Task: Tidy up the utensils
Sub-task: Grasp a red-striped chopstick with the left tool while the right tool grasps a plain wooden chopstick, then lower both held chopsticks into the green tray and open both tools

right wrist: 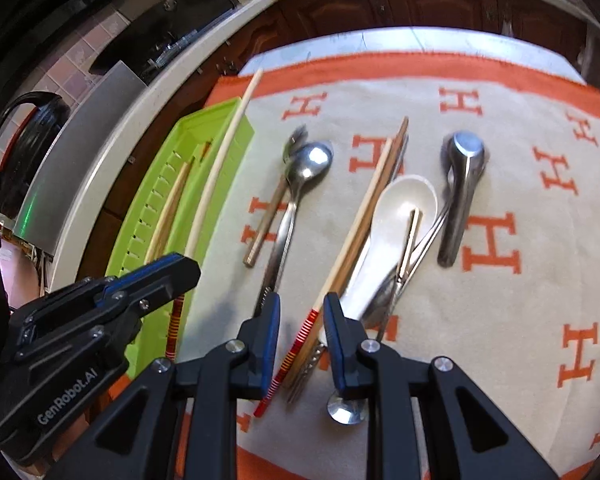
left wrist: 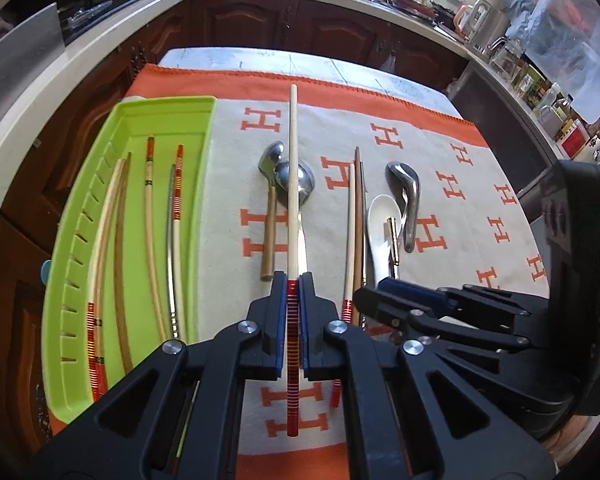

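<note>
Sorting chopsticks | left gripper (left wrist: 293, 280) pinches chopstick (left wrist: 292, 184) by its striped end, lifted for green tray (left wrist: 164, 110) | right gripper (right wrist: 300, 306) spread, straddling next chopstick (right wrist: 356, 216) on desk.

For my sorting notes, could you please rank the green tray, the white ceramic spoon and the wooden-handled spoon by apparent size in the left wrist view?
1. Green tray, clearly largest.
2. White ceramic spoon and wooden-handled spoon: too close to rank, since other utensils cover part of each.

Glossy steel spoon (right wrist: 306, 164), matt wooden chopstick (left wrist: 293, 184), smooth plastic tray (left wrist: 100, 216), woven cloth (left wrist: 440, 152).
</note>
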